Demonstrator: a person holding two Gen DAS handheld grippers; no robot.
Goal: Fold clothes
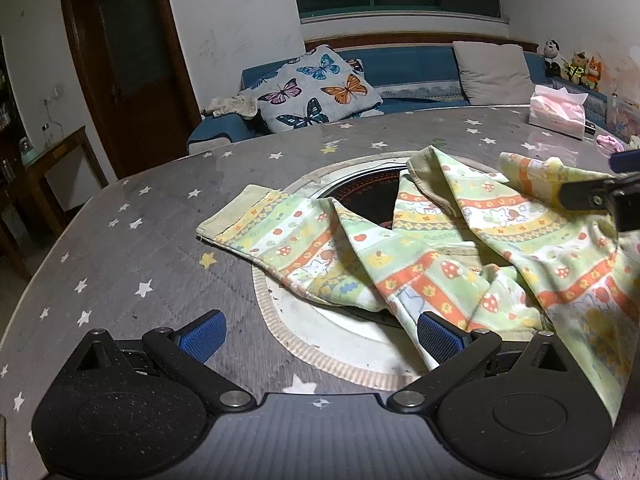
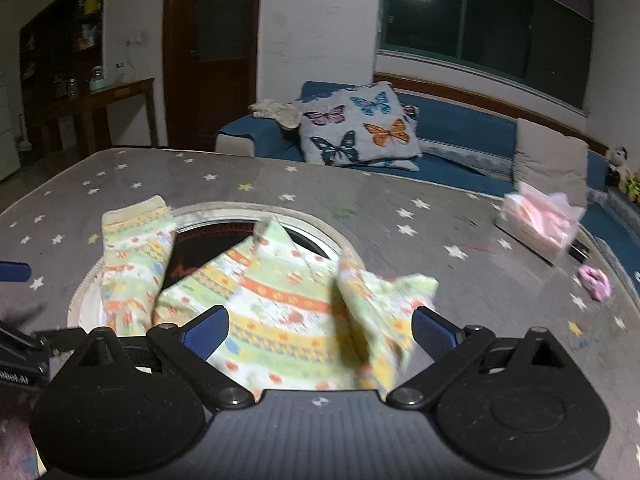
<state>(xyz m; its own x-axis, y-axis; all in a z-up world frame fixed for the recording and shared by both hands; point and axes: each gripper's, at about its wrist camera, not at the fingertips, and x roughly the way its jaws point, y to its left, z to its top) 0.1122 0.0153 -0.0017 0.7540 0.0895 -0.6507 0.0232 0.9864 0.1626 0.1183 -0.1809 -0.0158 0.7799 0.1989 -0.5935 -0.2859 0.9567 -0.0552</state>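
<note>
2 grippers spread, holding nothing: left gripper [image 1: 320, 338], right gripper [image 2: 320, 330] | patterned pants [image 1: 420, 248] lie rumpled near desk [image 1: 120, 248] near edge, over round inset hob [image 1: 360, 196] | step: arranging before fold; next: pinch waistband, flatten | writing: none readable

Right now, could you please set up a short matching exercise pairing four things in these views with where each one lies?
Things:
1. patterned pants
2. tissue pack
3. butterfly pillow
4. pink scrunchie

Places:
A. on the blue sofa
B. on the table, near its far right edge
C. spread over the round burner opening in the table's middle
D. on the table, just in front of the tissue pack

Pairs: 1-C, 2-B, 3-A, 4-D
</note>
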